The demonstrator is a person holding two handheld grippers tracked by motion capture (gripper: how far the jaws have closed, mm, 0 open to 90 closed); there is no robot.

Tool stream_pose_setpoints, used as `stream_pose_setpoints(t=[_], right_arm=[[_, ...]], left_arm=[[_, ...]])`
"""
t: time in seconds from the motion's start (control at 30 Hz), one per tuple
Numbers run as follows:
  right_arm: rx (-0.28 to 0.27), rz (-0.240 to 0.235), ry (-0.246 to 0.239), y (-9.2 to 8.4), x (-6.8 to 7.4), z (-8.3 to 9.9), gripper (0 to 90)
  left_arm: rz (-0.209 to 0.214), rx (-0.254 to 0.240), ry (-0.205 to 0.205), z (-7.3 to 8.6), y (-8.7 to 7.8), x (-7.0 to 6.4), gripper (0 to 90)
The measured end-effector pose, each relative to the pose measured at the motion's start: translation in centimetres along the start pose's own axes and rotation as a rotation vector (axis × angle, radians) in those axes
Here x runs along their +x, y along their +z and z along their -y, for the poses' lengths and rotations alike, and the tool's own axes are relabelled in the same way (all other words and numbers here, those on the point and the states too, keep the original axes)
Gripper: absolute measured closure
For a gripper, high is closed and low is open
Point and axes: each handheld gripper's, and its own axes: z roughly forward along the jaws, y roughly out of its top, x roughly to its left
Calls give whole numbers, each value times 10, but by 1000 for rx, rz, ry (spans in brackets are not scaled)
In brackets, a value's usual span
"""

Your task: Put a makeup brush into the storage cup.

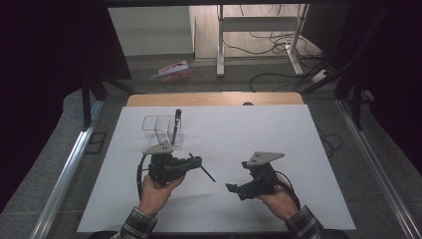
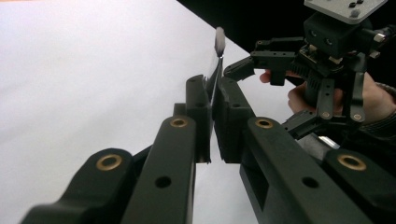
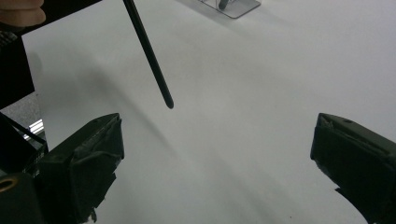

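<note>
Left of centre on the white desk [image 1: 278, 129], the left tongs [image 1: 198, 160] clench a thin black pen [image 1: 207, 173] (its tip aloft over bare surface), while the right tongs [image 1: 238, 175] gape released, well inside the desk's right edge.

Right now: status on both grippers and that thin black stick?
Left gripper shut on thin black stick, held above the white table. Right gripper open, short of the stick's free end. Clear organizer behind, nothing between.
</note>
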Motion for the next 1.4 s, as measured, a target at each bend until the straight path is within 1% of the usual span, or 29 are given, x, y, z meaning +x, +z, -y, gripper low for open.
stream_pose_setpoints(t=[0.27,0.43,0.67,0.87,0.93,1.13,1.3,1.4], right_arm=[[18,6,9,-1,-2,3,20],[22,26,7,-4,-3,5,19],[18,37,15,-9,-6,8,13],[26,62,19,-16,-10,10,11],[26,69,19,-18,-13,11,9],[45,94,7,-22,-15,14,4],[64,107,7,-25,-17,17,2],[74,117,-4,-27,-19,20,2]], left_arm=[[-22,10,10,0,-2,1,854],[-49,14,20,0,-5,1,854],[-90,19,29,1,-8,4,854],[-126,28,42,2,-10,6,853],[-133,28,39,2,-11,6,853],[-162,35,52,2,-12,8,853],[-181,37,51,1,-13,12,853],[-194,39,55,1,-14,13,853]])
